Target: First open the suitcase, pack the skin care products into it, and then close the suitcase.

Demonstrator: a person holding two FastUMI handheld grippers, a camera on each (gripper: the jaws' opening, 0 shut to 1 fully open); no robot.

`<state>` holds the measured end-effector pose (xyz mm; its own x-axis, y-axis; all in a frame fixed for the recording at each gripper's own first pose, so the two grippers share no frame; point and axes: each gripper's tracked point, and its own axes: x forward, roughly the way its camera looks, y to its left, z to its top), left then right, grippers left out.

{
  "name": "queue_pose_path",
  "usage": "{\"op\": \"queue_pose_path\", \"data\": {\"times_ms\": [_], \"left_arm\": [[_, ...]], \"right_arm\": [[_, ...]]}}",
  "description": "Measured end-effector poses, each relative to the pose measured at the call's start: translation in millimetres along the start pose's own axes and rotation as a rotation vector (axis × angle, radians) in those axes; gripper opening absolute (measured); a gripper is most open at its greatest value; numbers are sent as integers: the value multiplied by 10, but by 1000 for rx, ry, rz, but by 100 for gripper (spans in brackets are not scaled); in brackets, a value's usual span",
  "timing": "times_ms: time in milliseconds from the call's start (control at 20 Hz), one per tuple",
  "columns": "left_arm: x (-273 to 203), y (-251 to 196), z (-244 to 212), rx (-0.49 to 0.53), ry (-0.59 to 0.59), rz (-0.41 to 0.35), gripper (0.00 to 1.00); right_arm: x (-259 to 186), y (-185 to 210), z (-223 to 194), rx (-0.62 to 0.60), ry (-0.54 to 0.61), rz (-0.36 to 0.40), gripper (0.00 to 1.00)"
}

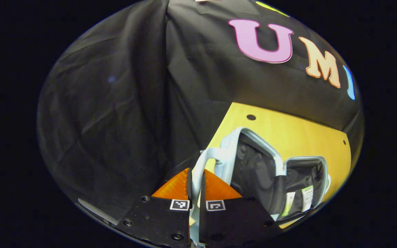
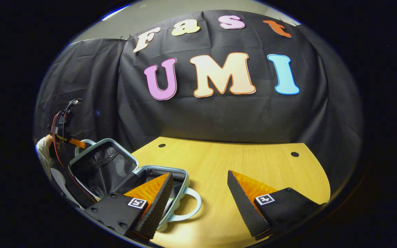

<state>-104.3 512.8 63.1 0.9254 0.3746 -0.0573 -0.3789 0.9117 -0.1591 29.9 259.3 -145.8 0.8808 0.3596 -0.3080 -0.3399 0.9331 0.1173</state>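
A light wooden table (image 2: 246, 162) with small dark holes stands before the draped black cloth wall (image 2: 219, 113)

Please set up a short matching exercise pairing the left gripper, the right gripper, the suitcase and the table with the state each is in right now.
Things:
1. left gripper
2. right gripper
3. suitcase
4. table

States:
A. lying open, dark lining showing
B. open, holding nothing
C. bare yellow wood with small round holes
D. shut on the suitcase's pale blue handle

Pairs: 1-D, 2-B, 3-A, 4-C
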Motion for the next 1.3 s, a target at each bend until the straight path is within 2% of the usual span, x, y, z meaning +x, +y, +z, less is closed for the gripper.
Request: {"op": "queue_pose_path", "data": {"times_ms": [150, 600, 1100, 1300], "left_arm": [[-309, -268, 265, 10, -51, -28, 3], [-787, -1436, 546, 94, -156, -140, 3], [-1049, -2625, 444, 99, -202, -296, 3], [-1132, -3210, 267, 96, -184, -414, 4]], "right_arm": [[-61, -107, 74, 4, -20, 13, 98], [-247, -489, 95, 33, -26, 24, 98], [-387, -781, 106, 42, -20, 25, 98], [-467, -928, 136, 38, -29, 9, 98]]}}
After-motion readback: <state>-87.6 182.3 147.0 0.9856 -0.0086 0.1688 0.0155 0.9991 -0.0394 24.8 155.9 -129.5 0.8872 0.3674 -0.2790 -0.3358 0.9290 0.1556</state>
